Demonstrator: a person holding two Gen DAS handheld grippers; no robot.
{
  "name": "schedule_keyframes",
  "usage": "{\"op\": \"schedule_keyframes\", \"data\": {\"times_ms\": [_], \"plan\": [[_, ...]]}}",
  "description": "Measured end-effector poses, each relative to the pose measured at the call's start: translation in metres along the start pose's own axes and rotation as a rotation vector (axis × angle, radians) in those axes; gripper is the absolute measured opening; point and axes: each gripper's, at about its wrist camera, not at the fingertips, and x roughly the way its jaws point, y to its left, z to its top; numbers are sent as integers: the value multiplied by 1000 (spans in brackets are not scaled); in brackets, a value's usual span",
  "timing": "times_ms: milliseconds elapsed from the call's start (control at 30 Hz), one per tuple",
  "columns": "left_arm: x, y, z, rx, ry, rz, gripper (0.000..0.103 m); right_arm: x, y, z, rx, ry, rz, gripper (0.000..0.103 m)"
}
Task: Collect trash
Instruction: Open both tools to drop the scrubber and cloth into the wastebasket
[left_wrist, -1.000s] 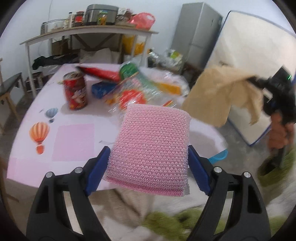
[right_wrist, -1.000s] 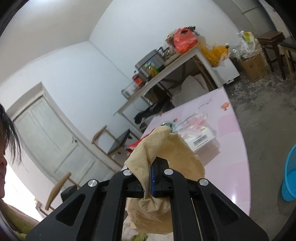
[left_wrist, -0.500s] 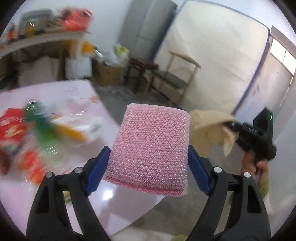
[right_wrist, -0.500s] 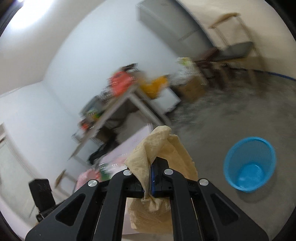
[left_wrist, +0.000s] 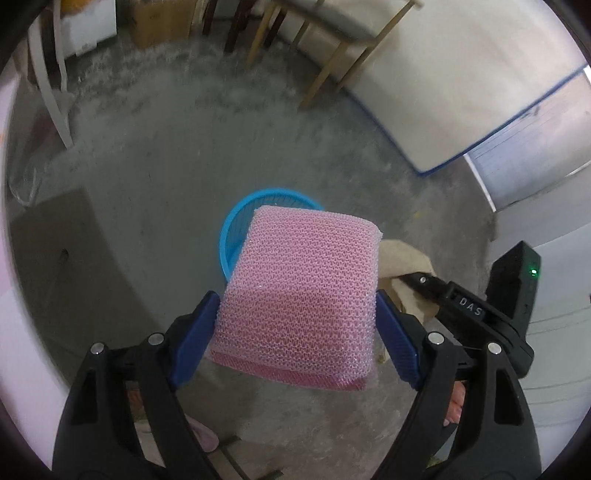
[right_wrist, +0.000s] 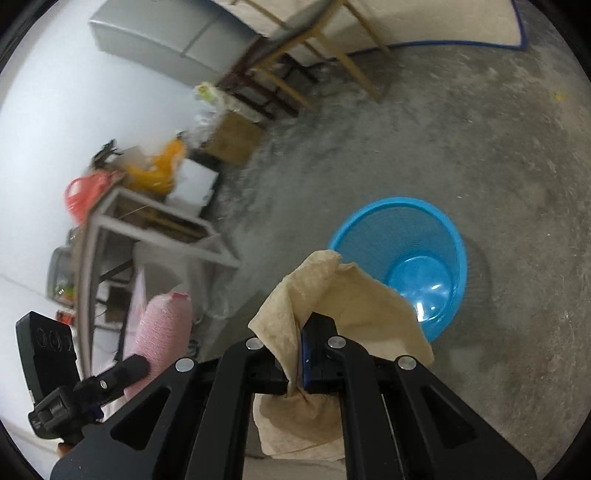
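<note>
Left gripper (left_wrist: 297, 325): pink mesh sponge (left_wrist: 303, 299) is clamped between the blue pads, blue basket (left_wrist: 231, 236) at 12 o'clock below. Right gripper (right_wrist: 301, 354): beige paper (right_wrist: 347, 306) is pinched tight, basket at 1 o'clock, empty.

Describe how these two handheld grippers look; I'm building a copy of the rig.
Both the left gripper and right gripper have black angular plastic arms with silver screws and blue jaws. The right one's body carries white "DAS" lettering and a black box with a green light.
</note>
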Motion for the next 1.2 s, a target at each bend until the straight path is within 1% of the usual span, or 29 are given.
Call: {"op": "schedule_keyframes", "data": {"times_ms": [133,167,233,300,333,367,400,433,467,567,600,633,667,700,733,767,833,900,933,967,1033,1100,1133,1200], "plan": [[46,-2,28,-38,59,31,84,42,-21,22,28,9,-26,8],[56,-2,34,-55,76,35,84,50,-28,26,27,21,-37,10],[68,5,41,-96,95,37,85,72,-42,33,37,46,-79,29],[71,7,39,-122,97,28,85,82,-55,34,71,52,-88,35],[69,7,38,-127,98,18,85,84,-59,34,81,53,-80,43],[66,8,37,-122,94,0,85,87,-63,35,95,47,-77,48],[61,8,36,-113,87,-9,85,88,-66,35,104,28,-80,55],[59,8,35,-106,81,-10,85,87,-68,34,104,13,-79,59],[53,6,33,-99,68,-12,85,86,-68,33,100,7,-76,60],[36,3,28,-86,29,-29,85,87,-66,30,79,11,-71,64],[27,2,25,-78,12,-37,85,87,-64,29,66,14,-78,65],[22,2,24,-72,0,-41,85,91,-62,29,48,21,-104,67],[8,1,19,-63,-17,-47,85,94,-61,31,37,26,-125,69],[-2,-1,16,-56,-31,-54,85,99,-60,32,24,35,-150,74],[-10,-2,12,-48,-42,-60,85,107,-58,33,7,49,-191,78],[-29,-4,2,-32,-65,-63,85,114,-57,35,-7,63,-233,78],[-53,-6,-13,-1,-103,-63,85,131,-56,38,-33,108,-299,78],[-88,-4,-35,32,-150,-49,85,139,-54,37,-46,131,-336,78],[-103,-3,-46,51,-171,-42,85,139,-52,36,-52,129,-336,78],[-124,-1,-64,82,-205,-33,85,137,-50,35,-56,123,-329,78],[-149,3,-87,104,-248,-9,85,130,-44,33,-61,103,-304,78],[-181,15,-119,94,-304,0,85,117,-36,30,-75,82,-272,78],[-198,25,-139,76,-332,-9,85,107,-31,28,-85,68,-256,78],[-223,42,-170,30,-386,-4,85,89,-21,23,-99,42,-232,78]]}}
